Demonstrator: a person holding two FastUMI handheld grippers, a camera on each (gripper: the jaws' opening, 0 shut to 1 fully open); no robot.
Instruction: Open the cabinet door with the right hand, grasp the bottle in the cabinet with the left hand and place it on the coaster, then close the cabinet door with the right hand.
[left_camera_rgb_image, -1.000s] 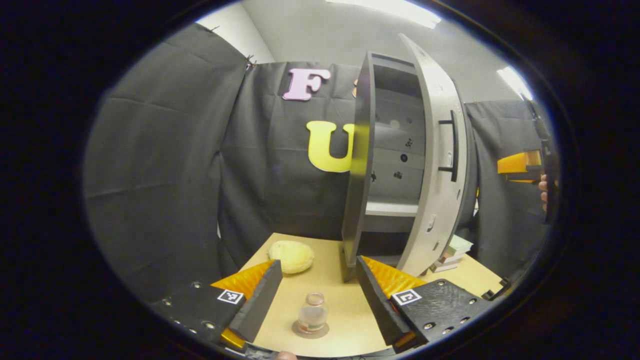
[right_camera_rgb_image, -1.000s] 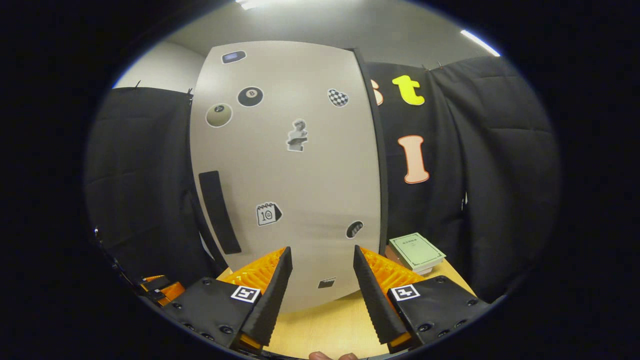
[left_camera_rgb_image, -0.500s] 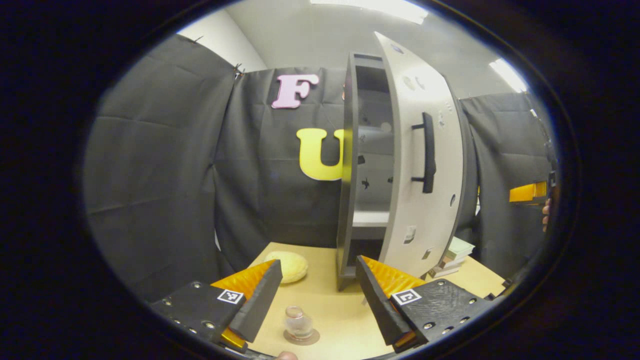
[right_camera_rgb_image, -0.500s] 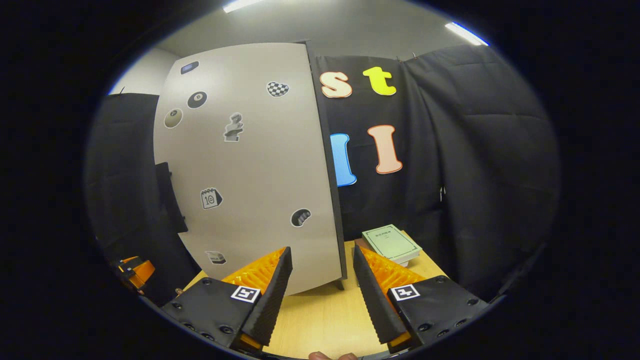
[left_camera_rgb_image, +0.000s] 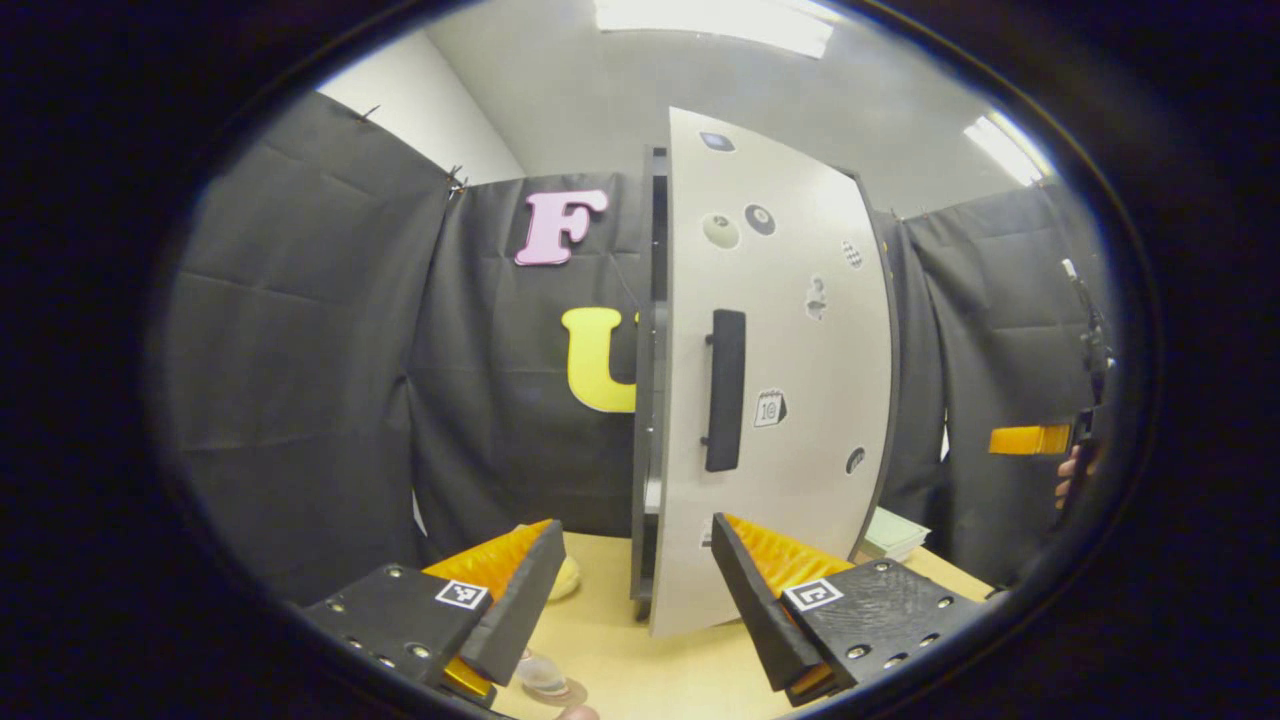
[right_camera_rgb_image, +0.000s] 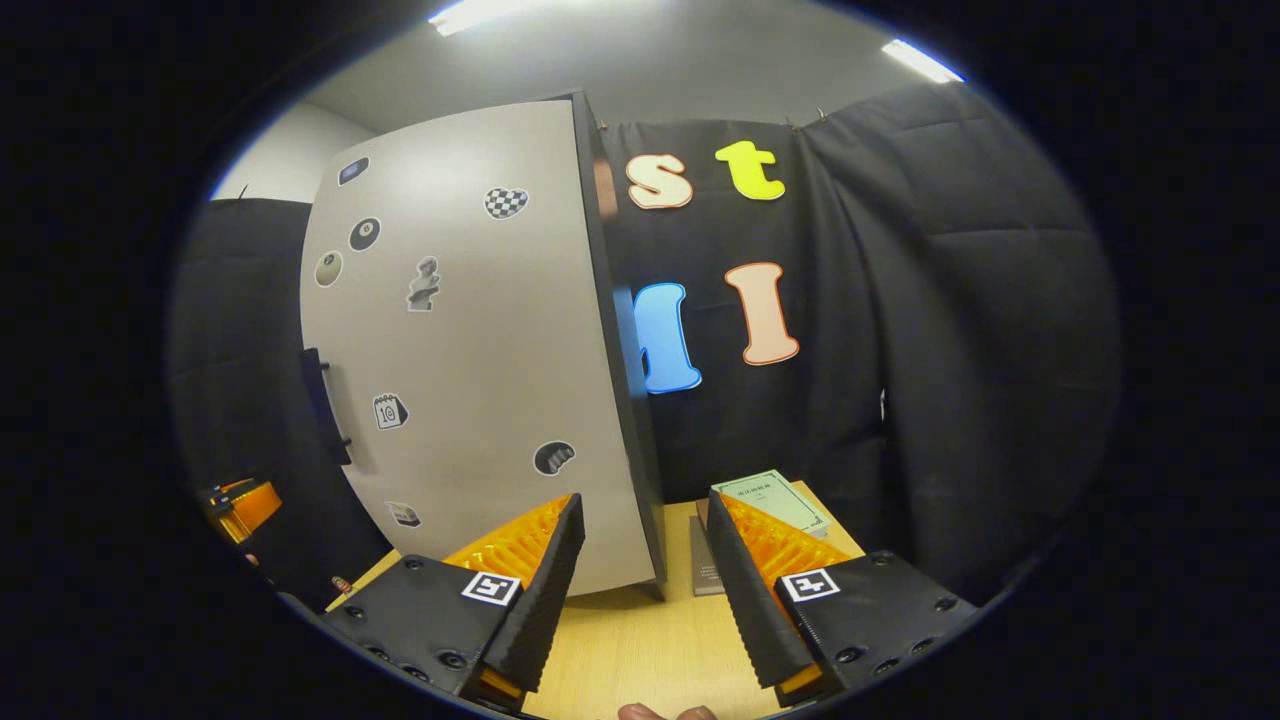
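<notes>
In the left gripper view the grey cabinet door, with stickers and a black handle, stands almost flat against the dark cabinet, leaving a thin gap. The small clear bottle sits on its round coaster at the table's near edge, partly hidden by my finger. My left gripper is open and holds nothing. My right gripper is open too, a little back from the door and near its hinge side. It also shows far right, held by a hand.
A yellow bun-like thing lies on the wooden table left of the cabinet. Stacked books lie right of the cabinet. Black cloth walls close in the booth. The left gripper shows at the far left.
The door has swung from wide open to almost shut. My right gripper has drawn back from it. My left gripper has pulled back and tilted up, so the bottle has slid to the view's bottom edge.
</notes>
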